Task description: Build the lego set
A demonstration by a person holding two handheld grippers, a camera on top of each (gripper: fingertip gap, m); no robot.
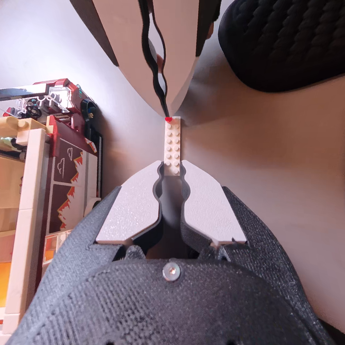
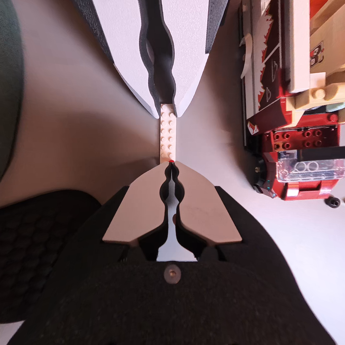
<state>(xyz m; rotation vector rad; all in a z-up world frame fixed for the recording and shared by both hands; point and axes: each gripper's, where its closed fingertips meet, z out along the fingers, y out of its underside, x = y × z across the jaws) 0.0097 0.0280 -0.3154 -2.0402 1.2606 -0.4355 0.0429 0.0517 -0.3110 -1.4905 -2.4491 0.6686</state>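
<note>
My left gripper is shut on the near end of a long white studded plate, with both pads against its long sides, and holds it out over the white table. My right gripper is shut, its tips meeting at the plate's other end. A tiny red piece sits just beyond those tips on the plate's end corner. It also shows in the left wrist view, right under the right gripper. The left gripper shows at the top of the right wrist view.
A dark red and cream brick-built model stands to the left of the left gripper; in the right wrist view the model is at the right. A black knitted sleeve is at the upper right, and shows again at the lower left. My right fingertips sit around 5 cm from my left ones.
</note>
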